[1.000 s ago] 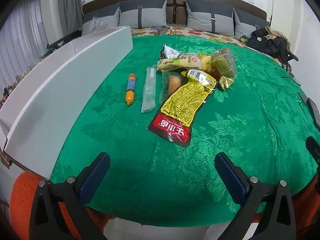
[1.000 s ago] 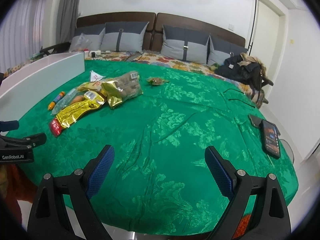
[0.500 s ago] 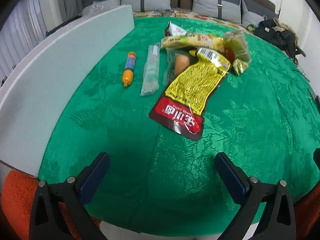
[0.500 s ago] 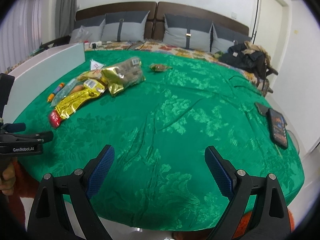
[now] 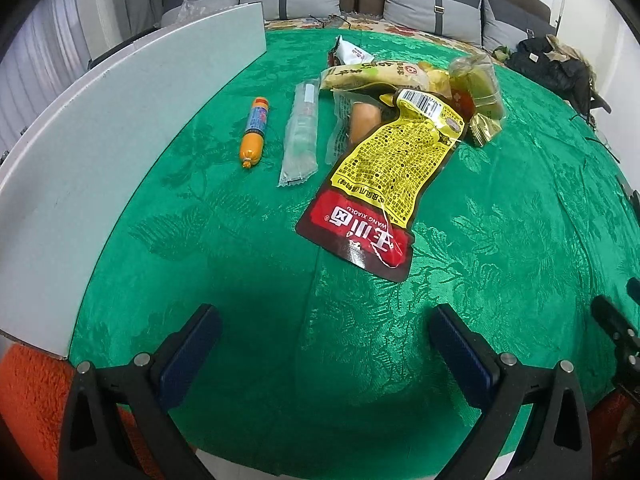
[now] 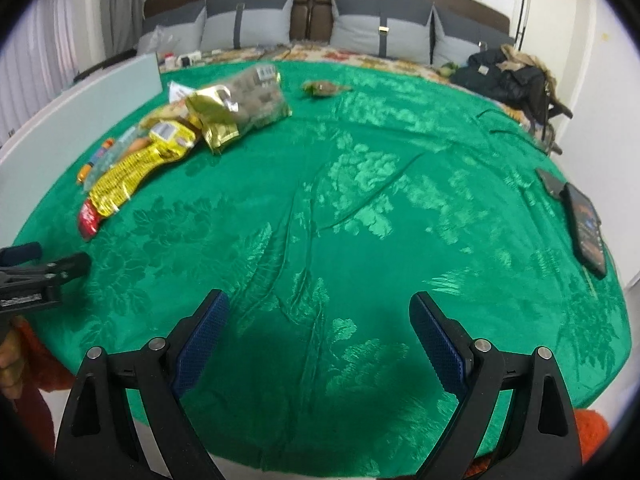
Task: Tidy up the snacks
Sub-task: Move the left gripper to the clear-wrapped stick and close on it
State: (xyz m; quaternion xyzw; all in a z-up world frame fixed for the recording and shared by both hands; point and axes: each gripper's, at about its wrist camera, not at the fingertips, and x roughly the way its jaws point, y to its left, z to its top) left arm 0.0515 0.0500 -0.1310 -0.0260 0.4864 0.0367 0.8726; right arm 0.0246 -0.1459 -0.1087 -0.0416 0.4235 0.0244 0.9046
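Left gripper [image 5: 326, 350] spread wide, nothing between the blue pads [image 5: 192, 354], hovering just inside the near edge of the green cloth [image 5: 248, 288]. Ahead and slightly right of it, close: the yellow-and-red pouch [image 5: 384, 184], red end nearest. Further ahead, the heap of snack bags [image 5: 412, 80], overlapping one another. Ahead and left of the pouch, lying apart on bare cloth: a clear wrapper [image 5: 302, 136] and an orange sausage stick [image 5: 254, 132]. Along the left, a white board [image 5: 100, 132] bordering the cloth, a strip of open green between it and the sausage stick. Open cloth to the right of the pouch too.

Right gripper [image 6: 320, 340] likewise spread and empty, above the near edge of the cloth. Wide open green straight ahead, creased in the middle. Snack bags [image 6: 224, 116] far ahead to the left; a small lone packet [image 6: 326, 88] ahead near the far edge; a phone [image 6: 586, 226] by the right edge. Left gripper's tip visible low at the left margin.

Compared with half a second ago: pouch and bags nearer to the left gripper and larger; the right view closer to the cloth.
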